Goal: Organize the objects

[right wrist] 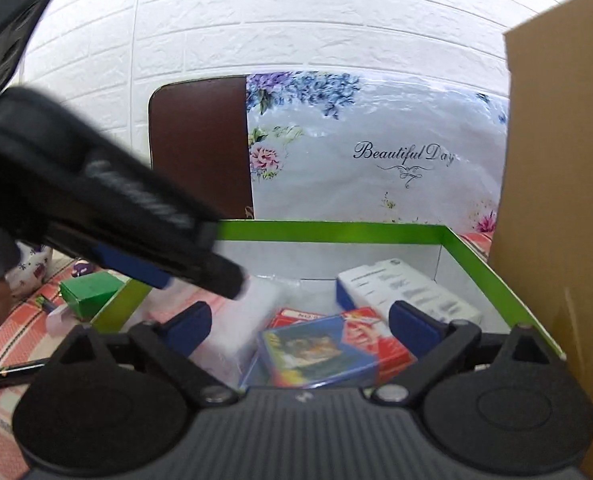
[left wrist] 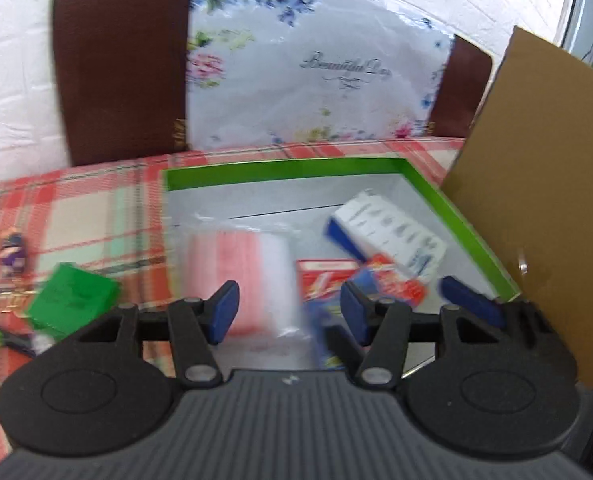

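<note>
While both grippers hover over the green tray [left wrist: 456,204], neither has anything in its jaws. From the left wrist view, the left gripper [left wrist: 290,312] angles down toward the tray's near end, its blue pads [left wrist: 226,312] standing apart with a pink-and-clear plastic bag [left wrist: 240,276] lying in the tray beyond them, not pinched. And there's the right gripper's blue fingertip poking in at the right edge of that view, just beside the tray wall.

Over to the right wrist view: the right gripper [right wrist: 300,324] points more level, jaws spread wide, and between the pads you can see a blue card box [right wrist: 316,352] resting on a red card box [right wrist: 376,340] down in the tray (seen through the gap, not gripped). The left gripper crosses the upper left of this view as a dark blur, tip over the bag.

Also in the tray: a white-and-blue carton [right wrist: 408,300], its print too blurred to read. Outside it, on the plaid cloth [left wrist: 76,208], sit a small green box [left wrist: 72,300] and a pen [right wrist: 12,374].

Writing, then. "Beautiful Day" in script on the floral sheet [right wrist: 376,184] behind the tray, draped over a brown chair back [right wrist: 200,144]. A cardboard panel [right wrist: 560,200] stands at the right.
</note>
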